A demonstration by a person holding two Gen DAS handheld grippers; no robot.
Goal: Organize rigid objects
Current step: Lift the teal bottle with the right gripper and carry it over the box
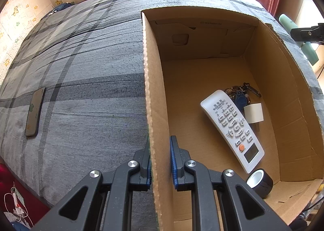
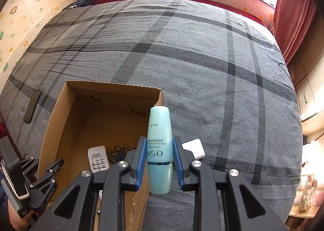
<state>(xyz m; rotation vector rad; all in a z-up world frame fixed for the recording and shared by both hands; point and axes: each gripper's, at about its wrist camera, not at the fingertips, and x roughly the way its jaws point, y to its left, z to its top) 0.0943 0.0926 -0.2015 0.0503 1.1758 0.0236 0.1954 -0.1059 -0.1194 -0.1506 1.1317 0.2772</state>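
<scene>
Right claw [image 2: 160, 162] clamped on a pale blue plastic bottle [image 2: 159, 150], held above the near right corner of an open cardboard box [image 2: 60, 113]. Probably light, stiff and smooth, so likely slippery; gripped at the waist by the silver band. Left claw [image 1: 160, 162] pinched shut on the box wall [image 1: 150, 89]. Inside: white remote [image 1: 232, 129], keys [image 1: 241, 93], black tape roll [image 1: 260, 182]. Soft grey plaid bed [image 2: 202, 59] beneath, dark phone [image 1: 34, 112] lying left. Cartoon-papered walls, red curtain.

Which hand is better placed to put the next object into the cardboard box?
The right. Its gripper already holds the blue bottle near the cardboard box. The left gripper is busy: its jaws clamp the box wall.
</scene>
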